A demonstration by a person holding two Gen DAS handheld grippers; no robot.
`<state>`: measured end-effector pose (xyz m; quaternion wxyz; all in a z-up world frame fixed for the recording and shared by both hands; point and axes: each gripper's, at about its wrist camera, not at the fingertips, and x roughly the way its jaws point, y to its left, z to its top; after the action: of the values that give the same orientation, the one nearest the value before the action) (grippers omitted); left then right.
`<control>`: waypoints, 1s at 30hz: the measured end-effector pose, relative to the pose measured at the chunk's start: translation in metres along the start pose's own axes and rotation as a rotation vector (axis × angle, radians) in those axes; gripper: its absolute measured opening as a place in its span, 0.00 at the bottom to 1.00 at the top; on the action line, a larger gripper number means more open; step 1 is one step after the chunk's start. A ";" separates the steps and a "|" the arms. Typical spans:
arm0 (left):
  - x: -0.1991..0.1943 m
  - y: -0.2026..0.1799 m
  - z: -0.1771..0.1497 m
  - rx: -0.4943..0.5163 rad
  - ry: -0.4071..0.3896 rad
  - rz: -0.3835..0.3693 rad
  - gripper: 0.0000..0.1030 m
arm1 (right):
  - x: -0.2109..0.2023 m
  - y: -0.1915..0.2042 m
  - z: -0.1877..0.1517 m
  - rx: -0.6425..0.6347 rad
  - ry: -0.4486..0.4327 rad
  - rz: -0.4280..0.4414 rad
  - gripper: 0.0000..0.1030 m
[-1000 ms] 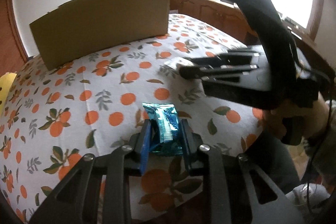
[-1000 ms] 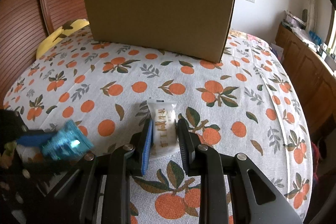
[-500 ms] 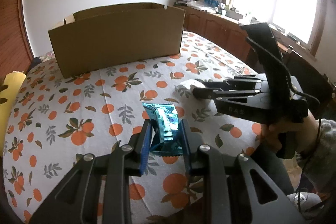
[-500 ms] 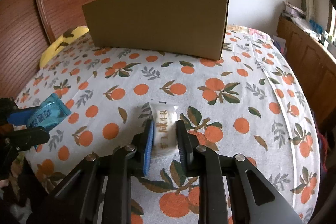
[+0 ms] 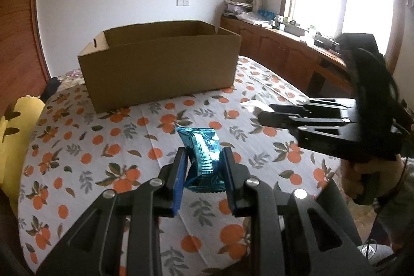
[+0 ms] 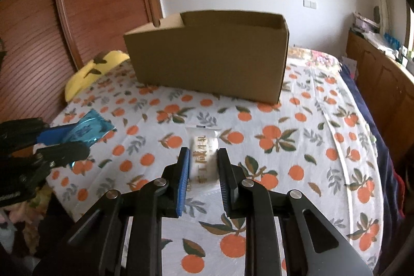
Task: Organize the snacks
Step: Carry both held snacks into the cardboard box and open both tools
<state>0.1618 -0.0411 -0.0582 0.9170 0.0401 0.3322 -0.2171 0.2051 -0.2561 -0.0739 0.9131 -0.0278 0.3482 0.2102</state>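
Note:
My left gripper (image 5: 204, 162) is shut on a shiny blue snack packet (image 5: 201, 149), held up above the orange-print cloth (image 5: 103, 146). My right gripper (image 6: 203, 162) is shut on a white snack packet (image 6: 203, 157) with brown lettering, also lifted off the cloth. An open brown cardboard box (image 5: 160, 64) stands at the far side of the surface, beyond both grippers; its inside is hidden. In the right wrist view the left gripper (image 6: 64, 141) with the blue packet (image 6: 90, 126) shows at the left edge. In the left wrist view the right gripper (image 5: 261, 111) reaches in from the right.
A yellow cushion (image 6: 90, 71) lies to the left of the box (image 6: 212, 53). Ribbed wooden panelling (image 6: 38, 30) stands behind it. Low wooden cabinets (image 5: 279, 56) with clutter run under a bright window on the right. A person's hand (image 5: 367, 177) holds the right gripper.
Both grippers have risen with their packets, and both views now look over the box's front wall to its open top. The box appears smaller and farther than before.

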 end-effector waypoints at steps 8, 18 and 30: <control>-0.016 0.013 0.010 -0.015 -0.045 0.016 0.24 | -0.025 0.007 0.009 -0.025 -0.040 -0.003 0.19; -0.033 0.031 0.032 -0.022 -0.103 0.042 0.24 | -0.053 0.015 0.023 -0.058 -0.090 0.006 0.19; -0.027 0.049 0.057 -0.008 -0.133 0.052 0.24 | -0.060 0.016 0.046 -0.095 -0.106 0.002 0.19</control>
<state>0.1977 0.0006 -0.0003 0.9425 0.0306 0.2703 -0.1942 0.1871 -0.2543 0.0007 0.9278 -0.0595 0.2889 0.2285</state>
